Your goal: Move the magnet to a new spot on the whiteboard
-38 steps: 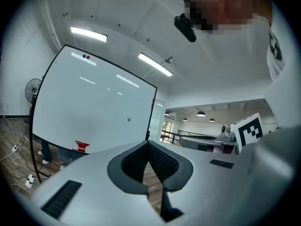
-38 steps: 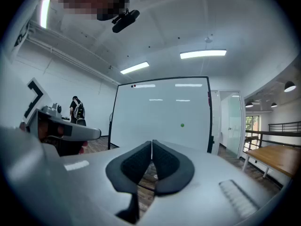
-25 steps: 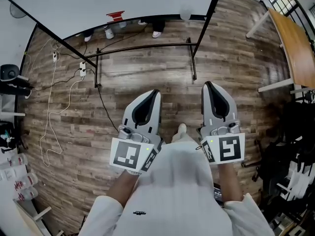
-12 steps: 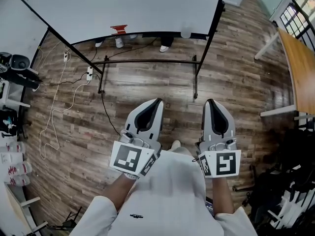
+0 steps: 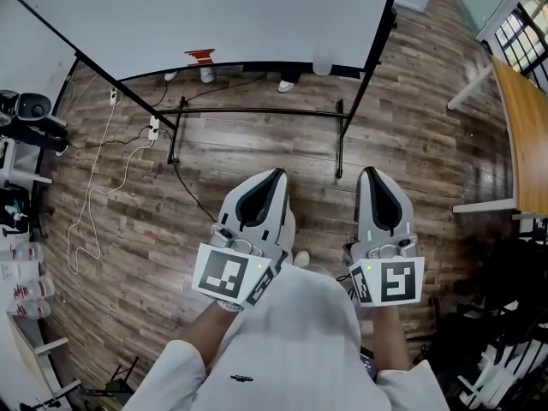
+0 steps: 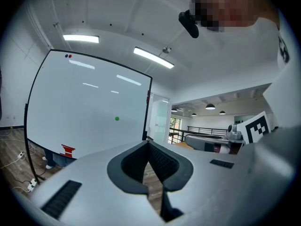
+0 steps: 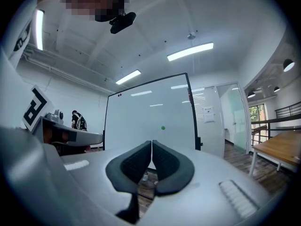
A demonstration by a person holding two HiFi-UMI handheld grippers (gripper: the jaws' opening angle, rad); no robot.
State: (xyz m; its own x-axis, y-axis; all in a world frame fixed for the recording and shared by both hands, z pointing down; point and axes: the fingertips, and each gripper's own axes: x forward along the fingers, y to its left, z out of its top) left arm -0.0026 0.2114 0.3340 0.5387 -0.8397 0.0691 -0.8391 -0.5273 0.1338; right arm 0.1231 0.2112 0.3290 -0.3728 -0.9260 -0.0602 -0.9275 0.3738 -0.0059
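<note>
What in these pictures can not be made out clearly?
- Whiteboard: top cut off by the head view's upper edge.
- Green magnet: too small in all views for detail.
- Red thing at the board's lower edge: too small to identify.
- Paper notice, right gripper view: print unreadable.

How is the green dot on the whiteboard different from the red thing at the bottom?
The green magnet is a small round dot; the red thing is bigger and blocky. The magnet sits higher up the whiteboard, the red thing at its bottom edge. Both are on the board.
</note>
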